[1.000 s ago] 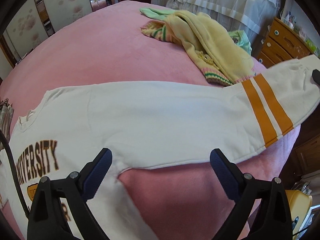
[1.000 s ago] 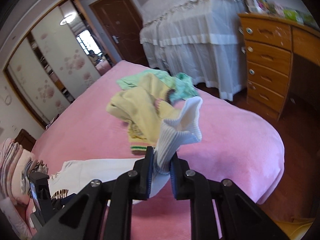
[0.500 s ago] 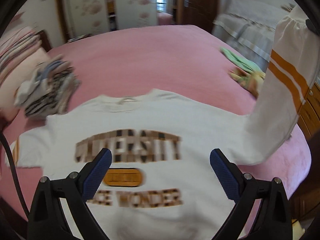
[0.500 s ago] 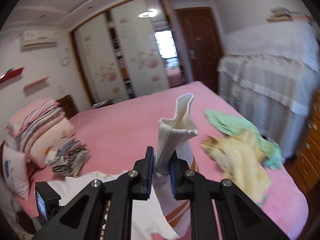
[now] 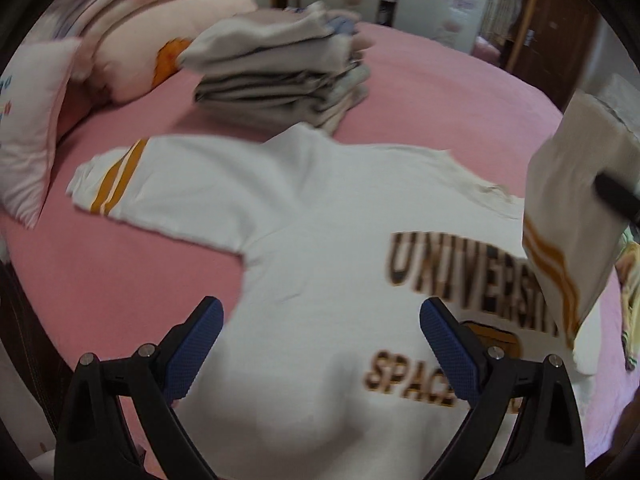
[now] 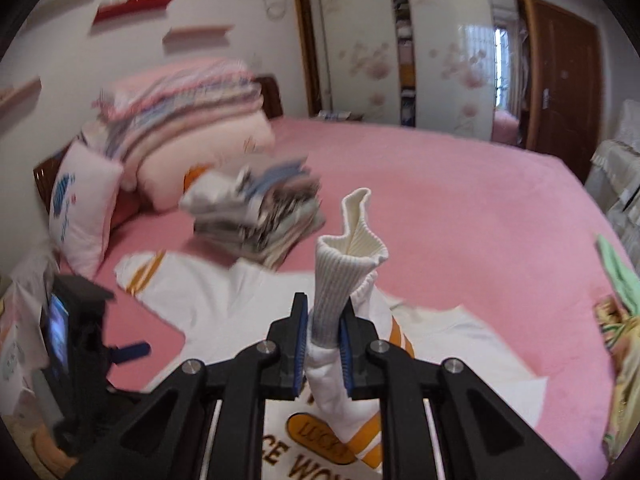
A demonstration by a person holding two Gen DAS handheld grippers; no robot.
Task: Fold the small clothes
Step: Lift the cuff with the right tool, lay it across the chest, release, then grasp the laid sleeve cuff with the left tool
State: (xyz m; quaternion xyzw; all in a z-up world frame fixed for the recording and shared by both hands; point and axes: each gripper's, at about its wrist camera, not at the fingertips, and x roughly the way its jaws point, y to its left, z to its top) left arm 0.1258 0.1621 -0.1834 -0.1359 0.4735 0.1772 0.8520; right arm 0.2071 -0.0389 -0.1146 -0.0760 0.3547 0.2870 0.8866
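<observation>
My own raised sleeve (image 5: 568,216) covers the end of the chest lettering (image 5: 460,268) on the sweatshirt (image 5: 320,240), and motion blur smears the rest. The lower line of print runs behind my left gripper's right finger (image 5: 448,344). In the right wrist view my right gripper (image 6: 323,350) hides most of the print, and the hem is cut off below. The folded stack (image 6: 260,212) is too blurred to tell its pieces apart.
</observation>
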